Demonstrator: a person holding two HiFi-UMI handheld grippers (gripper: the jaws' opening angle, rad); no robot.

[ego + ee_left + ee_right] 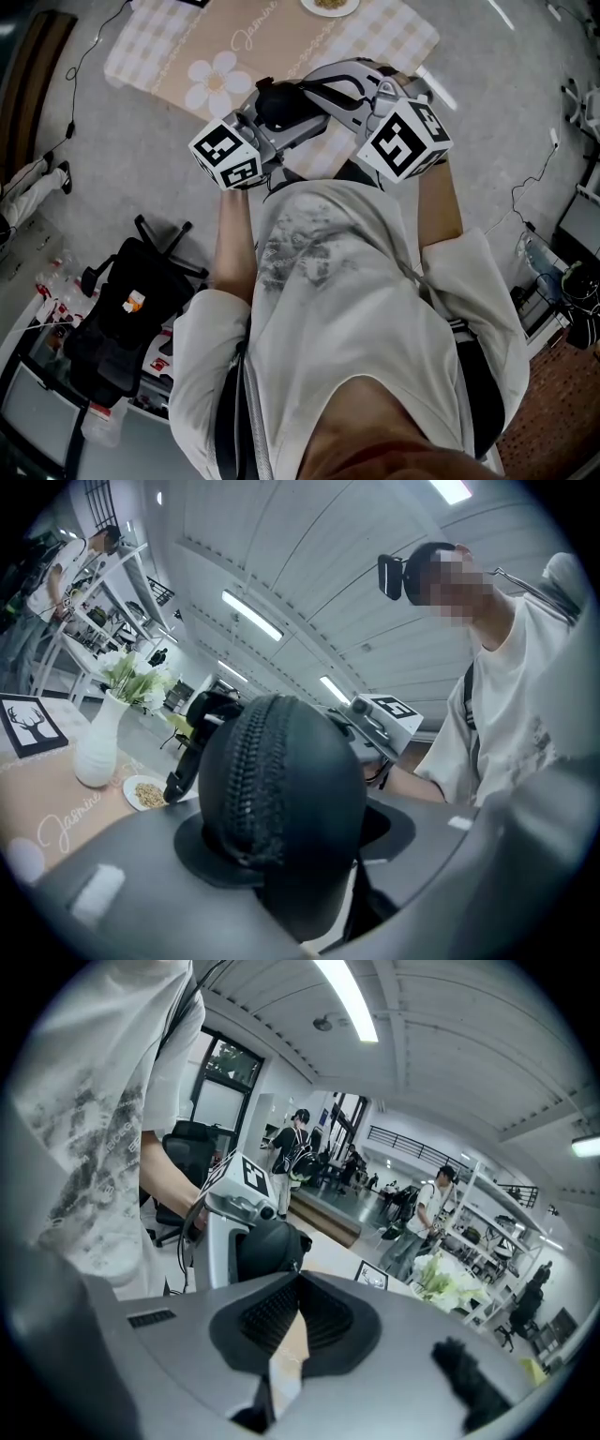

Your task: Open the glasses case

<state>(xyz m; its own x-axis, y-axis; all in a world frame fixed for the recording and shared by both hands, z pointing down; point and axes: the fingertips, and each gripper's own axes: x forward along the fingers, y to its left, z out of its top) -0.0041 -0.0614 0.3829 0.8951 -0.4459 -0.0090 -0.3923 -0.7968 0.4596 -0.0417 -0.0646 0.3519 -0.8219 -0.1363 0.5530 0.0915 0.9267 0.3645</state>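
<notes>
A small plate (128, 787) of food sits on the checked counter (159, 56). Above it, the left tool (291, 841) clamps a black glasses case (281, 771), zip closed. The right tool (298, 1281), jaws pressed together, has its tips at the case's end.

A black, rounded, hard-shelled glasses case (286, 789) with a zip (251, 761) is held clamped between the jaws of the left hand-held gripper (291, 874). One domed end is turned towards that gripper's camera. The black zip teeth are seen running up over the dome in one unbroken, closed line, so the case is shut. In the head view the glasses case (279, 99) is seen as a dark oval body, lying roughly level above the near edge of the patterned desk (375, 47), close to the person's chest.
</notes>
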